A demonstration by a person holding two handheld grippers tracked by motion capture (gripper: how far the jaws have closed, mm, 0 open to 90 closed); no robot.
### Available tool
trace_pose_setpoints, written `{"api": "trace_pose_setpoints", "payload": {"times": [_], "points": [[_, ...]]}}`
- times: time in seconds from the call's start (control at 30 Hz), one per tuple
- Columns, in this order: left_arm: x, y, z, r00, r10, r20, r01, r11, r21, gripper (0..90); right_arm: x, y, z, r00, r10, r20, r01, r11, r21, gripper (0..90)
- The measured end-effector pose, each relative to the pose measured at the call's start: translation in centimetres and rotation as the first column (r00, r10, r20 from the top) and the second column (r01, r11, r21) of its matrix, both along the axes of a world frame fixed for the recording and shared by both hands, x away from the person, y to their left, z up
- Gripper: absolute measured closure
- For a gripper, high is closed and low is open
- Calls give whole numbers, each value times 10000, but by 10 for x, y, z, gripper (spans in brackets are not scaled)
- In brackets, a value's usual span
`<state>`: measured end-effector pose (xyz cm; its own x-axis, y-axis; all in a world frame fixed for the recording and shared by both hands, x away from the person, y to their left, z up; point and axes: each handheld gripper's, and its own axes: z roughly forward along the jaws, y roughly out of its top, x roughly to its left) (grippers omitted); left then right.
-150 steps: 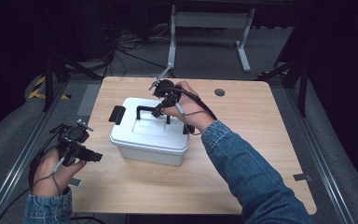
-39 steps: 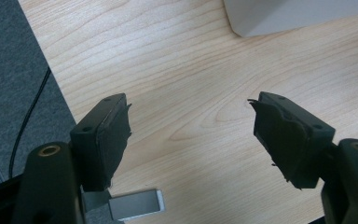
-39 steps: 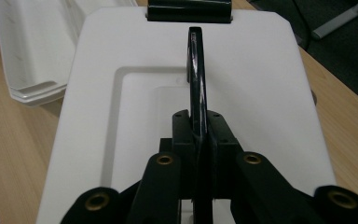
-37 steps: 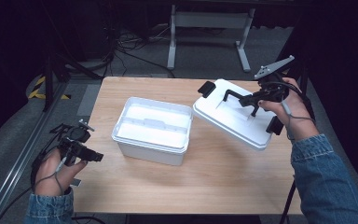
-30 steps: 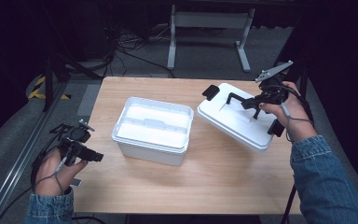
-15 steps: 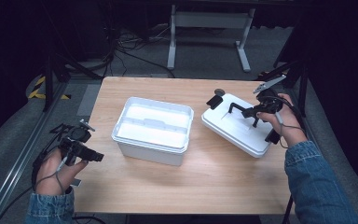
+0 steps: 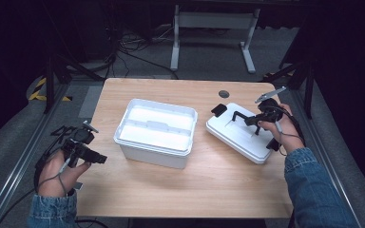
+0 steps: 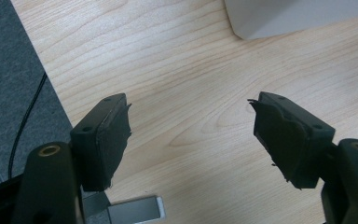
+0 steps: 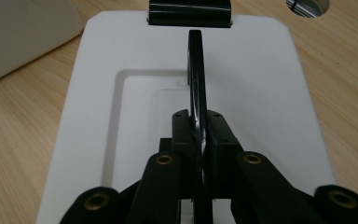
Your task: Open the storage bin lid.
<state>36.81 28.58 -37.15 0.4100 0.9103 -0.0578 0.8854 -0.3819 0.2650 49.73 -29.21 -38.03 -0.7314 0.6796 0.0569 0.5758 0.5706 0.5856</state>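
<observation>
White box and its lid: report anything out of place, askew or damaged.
The lid is off the white box and lies at an angle on the table to the box's right, the right gripper clamped on its black handle. The box stands open. No damage or spill shows.

I see the surface (image 7: 180,190) evenly lit from overhead, surroundings nearly black; close-up tongs look slightly soft.

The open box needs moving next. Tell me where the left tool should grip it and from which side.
Grip the near-left rim of the open box, coming from above with the open left tool. The projecting lip is thin enough for one jaw inside and one outside; the walls look too wide to span.
</observation>
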Motion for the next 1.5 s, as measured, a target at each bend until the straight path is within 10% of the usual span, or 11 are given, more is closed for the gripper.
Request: {"api": "trace_pose_setpoints", "payload": {"times": [1.1,1.5], "points": [[0,-2,1,9999,-154,45,154,9999,14,275,-2,-10,-35,9974,-643,-312,659,9965,515,802],[0,-4,1,9998,-194,20,194,9998,-43,275,-8,-12,-17,9879,-1334,797,1267,9884,838,587]]}}
